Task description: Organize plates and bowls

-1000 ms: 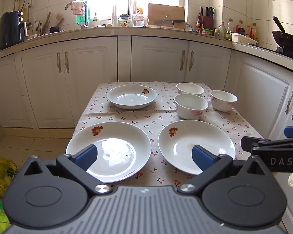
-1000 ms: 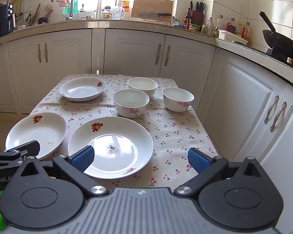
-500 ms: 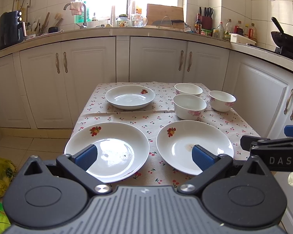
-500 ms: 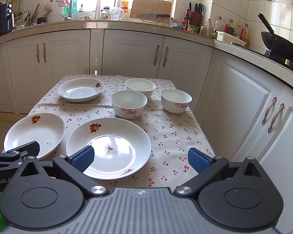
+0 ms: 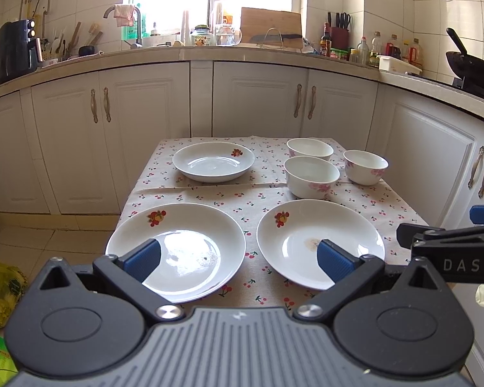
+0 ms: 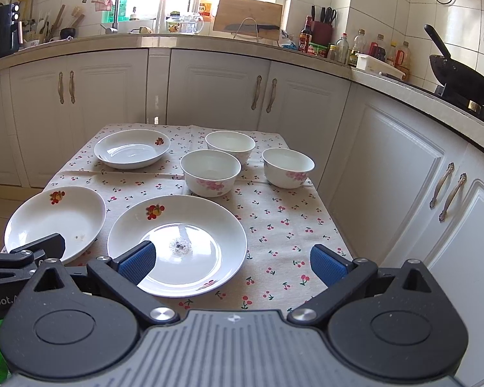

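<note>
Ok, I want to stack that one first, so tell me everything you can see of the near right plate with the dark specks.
The near right plate is a white, glossy, ceramic-looking deep plate with a red and yellow fruit motif on its far-left rim and a smaller red mark on its near rim. Dark specks sit in a pale smear at its centre. It lies flat and upright on the cherry-print tablecloth, apart from its neighbours. Nothing visibly grips it; the open right hand-held gripper hovers at its near edge.
</note>
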